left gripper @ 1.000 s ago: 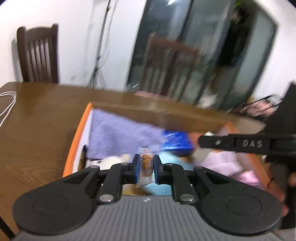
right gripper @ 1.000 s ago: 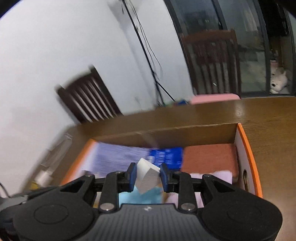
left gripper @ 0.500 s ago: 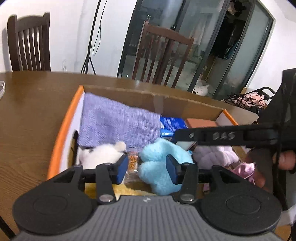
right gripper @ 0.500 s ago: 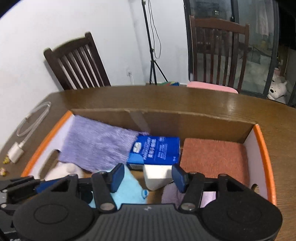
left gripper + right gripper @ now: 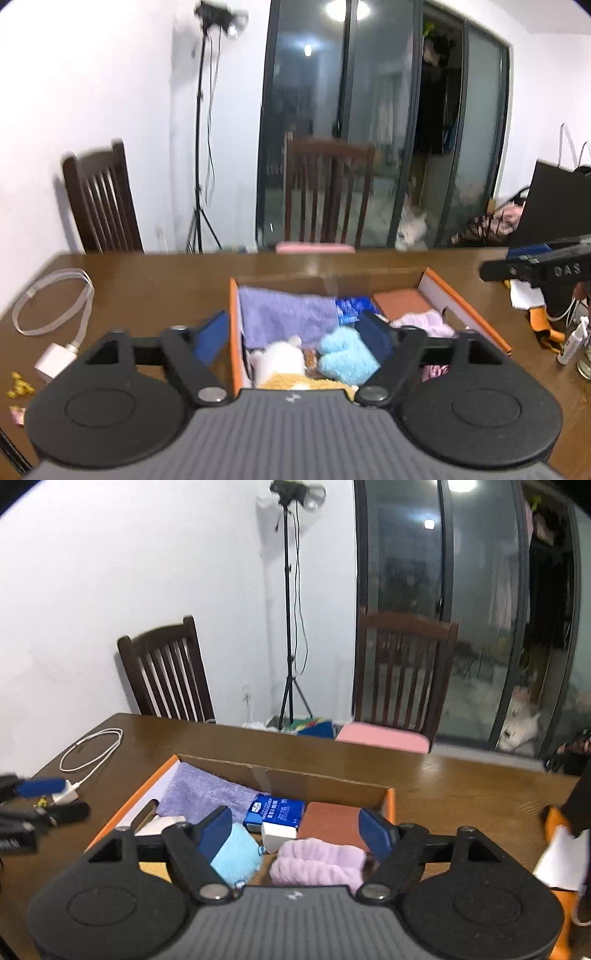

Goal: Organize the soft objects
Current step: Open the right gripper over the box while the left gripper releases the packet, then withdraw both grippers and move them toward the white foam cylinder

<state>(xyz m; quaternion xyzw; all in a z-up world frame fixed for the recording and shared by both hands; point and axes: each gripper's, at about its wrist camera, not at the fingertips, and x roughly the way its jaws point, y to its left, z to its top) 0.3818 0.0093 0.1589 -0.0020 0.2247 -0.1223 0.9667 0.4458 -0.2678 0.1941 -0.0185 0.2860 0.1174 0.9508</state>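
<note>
On the brown wooden table point(image 5: 155, 291), an orange-edged cardboard box point(image 5: 233, 325) holds the soft items; both grippers hang above its near side. Left wrist view: the left gripper point(image 5: 293, 336) has its blue-padded jaws spread wide apart and holds nothing. Between them lie a lilac towel point(image 5: 284, 314) along the box's left and far part, a white plush toy point(image 5: 282, 358) at the near left, a light-blue plush point(image 5: 347, 354) beside it, a pale pink fluffy cloth point(image 5: 424, 321) to the right, a rust-brown pad point(image 5: 400, 299) in the far right corner, and a blue packet point(image 5: 349, 306), blurred here. Only this view shows a small snack wrapper point(image 5: 312, 357) wedged between the white and blue plush, a yellow knitted piece point(image 5: 295, 380) at the box's near edge, and yellow crumbs point(image 5: 18, 386) on the table's left. A white cable with plug point(image 5: 55, 317) lies left of the box.

Right wrist view: the right gripper point(image 5: 295, 830) likewise stands wide open and empty. This view alone resolves the printing on the blue packet point(image 5: 275, 810), shows a white block point(image 5: 279, 834) lying just in front of it, touching, and reveals the cut-out handle point(image 5: 146, 814) in the box's left wall. The pink cloth point(image 5: 317, 864) and blue plush point(image 5: 236, 853) lie nearest the camera. Two dark chairs point(image 5: 166, 668) stand behind the table.
</note>
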